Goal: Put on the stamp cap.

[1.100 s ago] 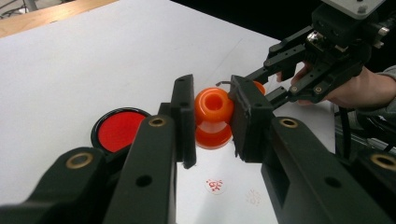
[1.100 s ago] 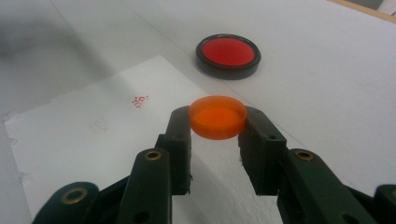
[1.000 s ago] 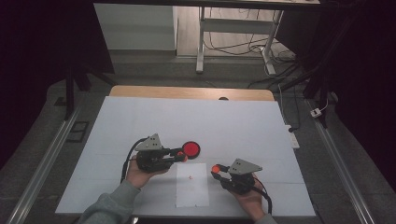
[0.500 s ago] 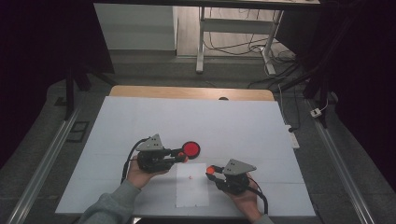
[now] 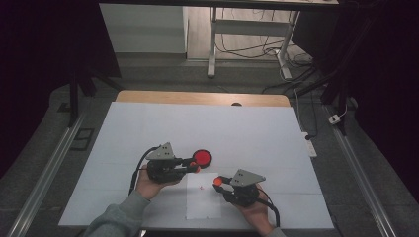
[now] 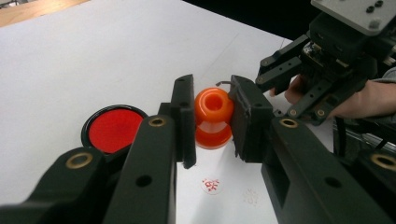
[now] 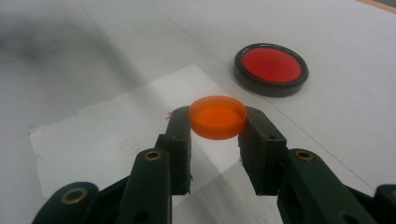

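My left gripper (image 5: 194, 167) (image 6: 212, 105) is shut on a small orange spool-shaped piece (image 6: 213, 122), held upright just above the table. My right gripper (image 5: 217, 181) (image 7: 218, 125) is shut on a flat orange cap (image 7: 218, 115) (image 5: 216, 181), held level over a white paper sheet (image 5: 202, 202) (image 7: 107, 135). A red disc with a black rim (image 5: 201, 158) (image 6: 113, 129) (image 7: 271, 66) lies flat on the table just beyond the left gripper's tip. In the left gripper view the right gripper (image 6: 299, 70) faces me at the upper right, in a hand.
The white tabletop (image 5: 222, 128) has a wooden strip (image 5: 197, 98) along its far edge. A small red mark (image 6: 212, 185) is printed on the paper sheet. Metal rails (image 5: 44, 173) run along both sides of the table, and cables lie on the floor behind.
My right gripper has shifted a little to the left with the orange cap, closer to the left gripper. The left gripper and the red disc have stayed put.
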The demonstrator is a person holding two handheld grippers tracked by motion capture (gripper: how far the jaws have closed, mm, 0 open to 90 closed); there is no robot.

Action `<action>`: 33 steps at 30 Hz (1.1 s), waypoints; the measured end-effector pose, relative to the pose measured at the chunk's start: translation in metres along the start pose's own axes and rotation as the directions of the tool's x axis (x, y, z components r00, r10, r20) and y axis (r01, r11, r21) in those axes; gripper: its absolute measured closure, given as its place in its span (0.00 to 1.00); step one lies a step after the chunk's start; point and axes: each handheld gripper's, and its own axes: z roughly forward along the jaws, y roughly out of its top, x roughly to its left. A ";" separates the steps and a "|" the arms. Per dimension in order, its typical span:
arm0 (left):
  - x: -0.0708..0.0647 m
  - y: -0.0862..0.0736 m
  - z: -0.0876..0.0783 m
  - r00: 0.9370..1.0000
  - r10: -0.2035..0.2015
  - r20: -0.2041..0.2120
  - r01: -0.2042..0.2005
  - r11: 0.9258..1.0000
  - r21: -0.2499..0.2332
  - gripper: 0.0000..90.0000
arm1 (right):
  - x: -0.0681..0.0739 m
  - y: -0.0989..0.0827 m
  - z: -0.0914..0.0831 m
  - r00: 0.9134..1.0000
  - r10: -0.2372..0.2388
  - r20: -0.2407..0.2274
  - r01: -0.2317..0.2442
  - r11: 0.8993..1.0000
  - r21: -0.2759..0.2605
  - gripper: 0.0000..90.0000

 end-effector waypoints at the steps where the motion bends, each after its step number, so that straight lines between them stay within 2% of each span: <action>1: 0.000 0.000 0.000 1.000 -0.001 0.000 0.001 1.000 0.000 0.80 | 0.001 0.001 0.000 1.000 -0.004 0.003 0.004 1.000 0.011 0.71; 10: -0.001 0.000 0.002 1.000 -0.001 0.003 0.001 1.000 0.001 0.80 | 0.008 0.004 0.010 0.999 -0.022 -0.024 0.022 1.000 0.007 0.71; 33: -0.007 0.001 0.013 0.999 0.010 0.031 -0.010 1.000 0.014 0.80 | 0.017 0.008 0.016 0.998 -0.036 -0.050 0.036 0.999 0.005 0.71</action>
